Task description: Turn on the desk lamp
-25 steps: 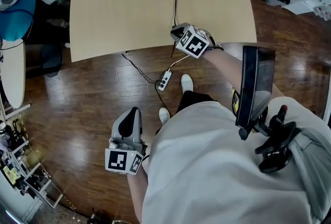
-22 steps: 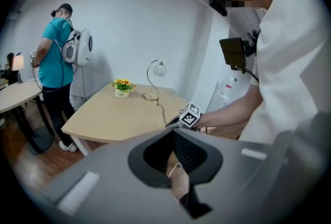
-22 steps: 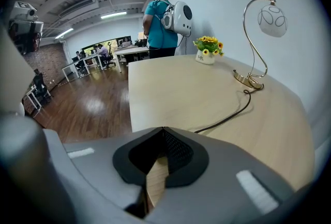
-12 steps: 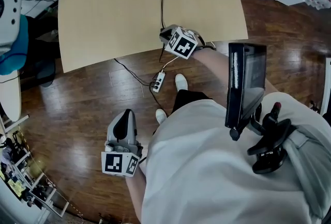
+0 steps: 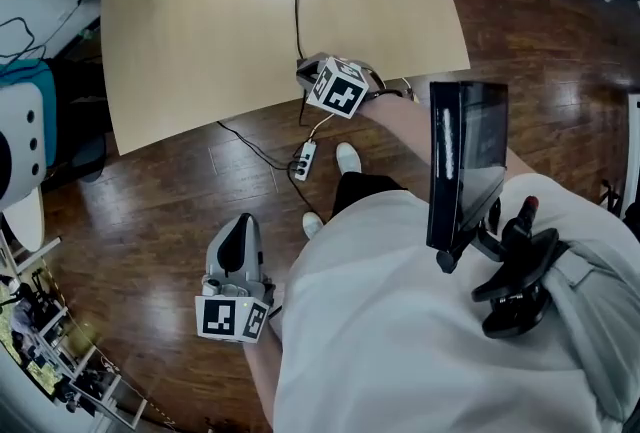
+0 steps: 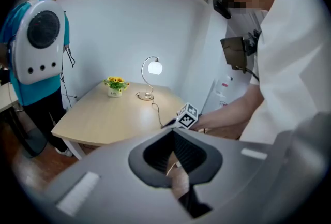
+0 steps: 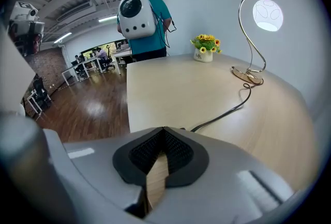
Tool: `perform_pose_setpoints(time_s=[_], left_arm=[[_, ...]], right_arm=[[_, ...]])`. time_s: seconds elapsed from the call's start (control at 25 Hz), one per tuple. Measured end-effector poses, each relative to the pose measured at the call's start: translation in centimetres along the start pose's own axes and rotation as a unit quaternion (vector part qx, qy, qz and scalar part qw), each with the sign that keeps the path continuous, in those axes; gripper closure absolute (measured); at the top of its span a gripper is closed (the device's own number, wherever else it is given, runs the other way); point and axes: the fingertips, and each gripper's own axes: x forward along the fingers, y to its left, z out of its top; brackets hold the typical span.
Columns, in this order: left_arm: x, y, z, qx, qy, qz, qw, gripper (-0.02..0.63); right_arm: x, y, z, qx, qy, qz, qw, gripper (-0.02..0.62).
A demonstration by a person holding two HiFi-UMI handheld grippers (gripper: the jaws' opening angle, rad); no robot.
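White lamp globe [image 7: 267, 14] glows only in my gripper views; left hand-held gripper [image 6: 173, 132], right hand-held gripper [image 7: 164, 130] closed, empty; beige worktop [image 7: 207, 93].

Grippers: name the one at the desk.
The right gripper: it is at the near edge of the desk, by the lamp cord; the left gripper hangs over the floor.

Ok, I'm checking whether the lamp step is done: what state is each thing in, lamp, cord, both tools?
Desk lamp: on, globe glowing.
Cord: lying on the table, running off its near edge.
Left tool: shut, empty, low over the floor.
Right tool: shut, empty, at the table's near edge by the cord.
Flower pot: upright.
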Motion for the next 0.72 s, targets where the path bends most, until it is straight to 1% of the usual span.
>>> perform_pose_setpoints(time_s=[0.28, 0.6, 0.72], left_arm=[[-0.4, -0.3, 0.8, 0.015, -0.009, 0.001, 0.9998, 0.586], [-1.6, -0.4, 1.5, 0.036, -0.018, -0.013, 0.9991, 0.586], [-2.3, -0.7, 1.4, 0.044, -0.024, -0.026, 0.9984, 0.586]], right_arm=[[0.0, 0.1, 0.2, -0.008, 0.001, 0.004, 1.0, 0.591], [-2.7, 1.0, 2.1, -0.006, -0.042, -0.006, 0.999, 0.591], [-4.8, 1.9, 2.6, 0.004, -0.057, -0.024, 0.998, 0.589]])
